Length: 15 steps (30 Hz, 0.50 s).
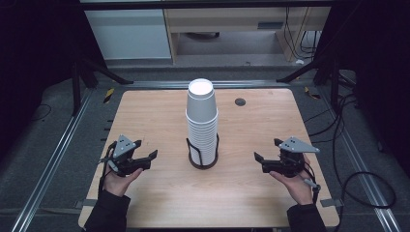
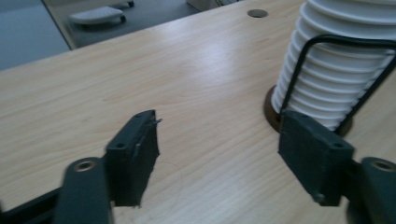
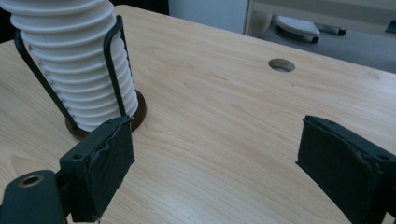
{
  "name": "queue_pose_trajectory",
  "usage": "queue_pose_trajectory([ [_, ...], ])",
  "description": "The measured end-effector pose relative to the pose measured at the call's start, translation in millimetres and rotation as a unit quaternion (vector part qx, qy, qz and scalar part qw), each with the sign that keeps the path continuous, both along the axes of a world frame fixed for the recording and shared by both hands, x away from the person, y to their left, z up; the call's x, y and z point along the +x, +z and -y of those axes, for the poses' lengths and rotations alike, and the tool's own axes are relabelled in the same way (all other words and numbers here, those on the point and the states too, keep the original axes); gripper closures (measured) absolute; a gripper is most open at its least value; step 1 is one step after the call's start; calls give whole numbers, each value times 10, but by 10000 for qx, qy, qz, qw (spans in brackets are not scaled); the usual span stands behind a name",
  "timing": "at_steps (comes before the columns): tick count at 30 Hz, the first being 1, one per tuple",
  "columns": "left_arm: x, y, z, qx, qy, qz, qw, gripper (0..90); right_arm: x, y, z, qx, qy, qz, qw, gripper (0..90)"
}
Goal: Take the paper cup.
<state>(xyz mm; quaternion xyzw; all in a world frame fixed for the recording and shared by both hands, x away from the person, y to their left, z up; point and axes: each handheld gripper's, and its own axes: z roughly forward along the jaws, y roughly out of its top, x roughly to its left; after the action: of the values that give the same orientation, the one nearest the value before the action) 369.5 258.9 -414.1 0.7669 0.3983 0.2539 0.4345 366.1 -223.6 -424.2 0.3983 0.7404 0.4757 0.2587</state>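
Observation:
A tall stack of white paper cups (image 1: 201, 116) stands upside down in a black wire holder (image 1: 202, 153) on a round dark base at the middle of the wooden table (image 1: 159, 111). My left gripper (image 1: 146, 150) hovers to its left, open and holding nothing. To the right of the stack my right gripper (image 1: 267, 151) is also open and holds nothing. In the left gripper view the cup stack (image 2: 336, 70) rises at the right behind my open left gripper (image 2: 219, 154). The right gripper view has the cup stack (image 3: 74, 65) at the left beyond my open right gripper (image 3: 210, 163).
A round cable hole (image 1: 240, 101) sits in the table's far right part. Metal frame rails (image 1: 63, 140) run along both sides of the table, with cables (image 1: 358, 179) on the floor at the right. Cabinets (image 1: 128, 29) stand beyond the far edge.

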Motion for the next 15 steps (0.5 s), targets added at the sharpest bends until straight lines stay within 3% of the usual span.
queue_pose_trajectory([
  [3,-28,16,19,-1,46,126,9999,307,-2,12,-10,78,80,-44,9999,107],
  [7,-44,30,49,-138,-117,104,9998,289,-2,26,-29,150,163,-53,9997,106],
  [15,-47,54,83,-192,-145,59,9997,211,7,201,-166,238,417,119,9988,101],
])
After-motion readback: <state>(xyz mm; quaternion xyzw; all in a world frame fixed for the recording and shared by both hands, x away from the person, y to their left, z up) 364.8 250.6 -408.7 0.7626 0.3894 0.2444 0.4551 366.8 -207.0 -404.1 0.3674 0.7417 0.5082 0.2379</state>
